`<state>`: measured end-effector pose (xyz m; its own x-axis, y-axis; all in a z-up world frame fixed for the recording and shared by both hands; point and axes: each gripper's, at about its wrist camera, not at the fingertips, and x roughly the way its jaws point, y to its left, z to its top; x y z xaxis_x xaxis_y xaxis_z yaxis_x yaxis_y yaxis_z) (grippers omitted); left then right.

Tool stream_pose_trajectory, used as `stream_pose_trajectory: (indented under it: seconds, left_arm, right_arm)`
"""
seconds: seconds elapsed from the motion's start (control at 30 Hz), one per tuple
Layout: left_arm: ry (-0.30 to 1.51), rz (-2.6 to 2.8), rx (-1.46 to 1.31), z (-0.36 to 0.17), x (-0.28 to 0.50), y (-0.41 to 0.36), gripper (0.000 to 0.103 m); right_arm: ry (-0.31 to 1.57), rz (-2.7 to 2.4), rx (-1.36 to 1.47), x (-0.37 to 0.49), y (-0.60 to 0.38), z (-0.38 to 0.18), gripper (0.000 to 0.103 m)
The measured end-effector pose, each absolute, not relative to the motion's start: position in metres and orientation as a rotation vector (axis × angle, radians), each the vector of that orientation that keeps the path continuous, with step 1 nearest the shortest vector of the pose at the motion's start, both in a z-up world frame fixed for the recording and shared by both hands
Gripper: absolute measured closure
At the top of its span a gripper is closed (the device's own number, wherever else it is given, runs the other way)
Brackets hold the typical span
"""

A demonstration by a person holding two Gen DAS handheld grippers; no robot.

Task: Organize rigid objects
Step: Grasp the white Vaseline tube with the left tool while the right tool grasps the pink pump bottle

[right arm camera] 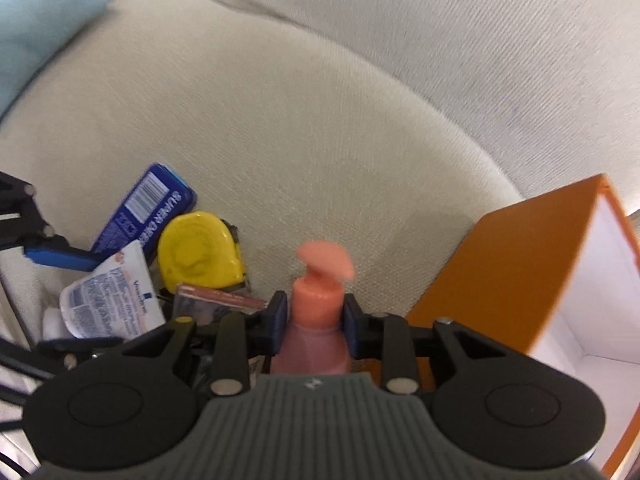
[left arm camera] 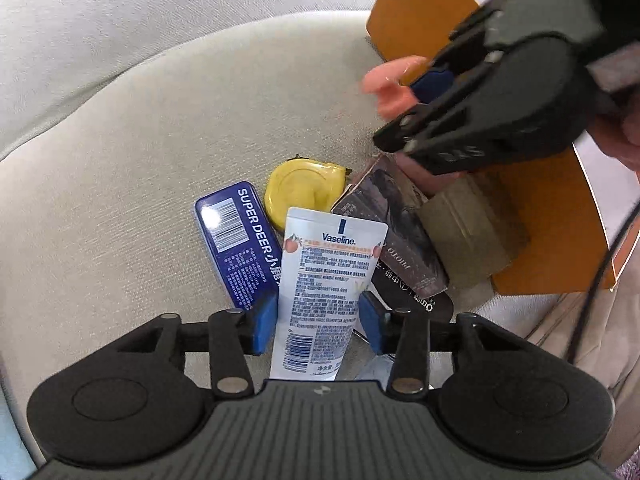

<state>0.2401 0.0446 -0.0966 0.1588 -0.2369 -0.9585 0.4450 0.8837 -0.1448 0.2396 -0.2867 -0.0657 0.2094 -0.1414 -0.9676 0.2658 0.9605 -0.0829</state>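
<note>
**Pump bottle in right grip, tube between left pads**

Right gripper [right arm camera: 313, 322] is clamped on the neck of a pink pump bottle [right arm camera: 318, 320], pads pressing both sides just under the pump head. The bottle hangs over the sofa cushion [right arm camera: 300, 140], beside the orange box [right arm camera: 520, 272] at the cushion's right edge. Judged: rigid plastic, smooth, probably light to middling; the neck is the sound hold, since the collar stops it sliding down, though the body could swing.

Left gripper [left arm camera: 318, 322] straddles a Vaseline tube [left arm camera: 328, 280] near its lower half. The pads stand close on each side; contact cannot be told, and the right pad looks slightly clear.

Tube judged soft-walled and slick: squeeze lightly, mid-body, across the flat.

Count, near the cushion's front edge:
- blue tin [left arm camera: 240, 244], one, flat, stiff
- yellow tape measure [left arm camera: 304, 192], one, dense, hard
- dark carton [left arm camera: 396, 236], one, crushable
- olive box [left arm camera: 472, 232], one
- tube, one
- pump bottle, one
- orange box, one
</note>
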Motion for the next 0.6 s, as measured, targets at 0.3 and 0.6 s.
stream_pose_trajectory:
  seconds: [0.3, 0.6]
  left_arm:
    - [1.239, -0.408, 0.089, -0.083, 0.217, 0.065, 0.084]
    - [1.23, -0.413, 0.102, -0.081, 0.2, 0.044, 0.083]
  right_arm:
    - [1.13, -0.36, 0.11, 0.199, -0.266, -0.029, 0.076]
    - [0.925, -0.434, 0.22, 0.157, -0.257, 0.025, 0.076]
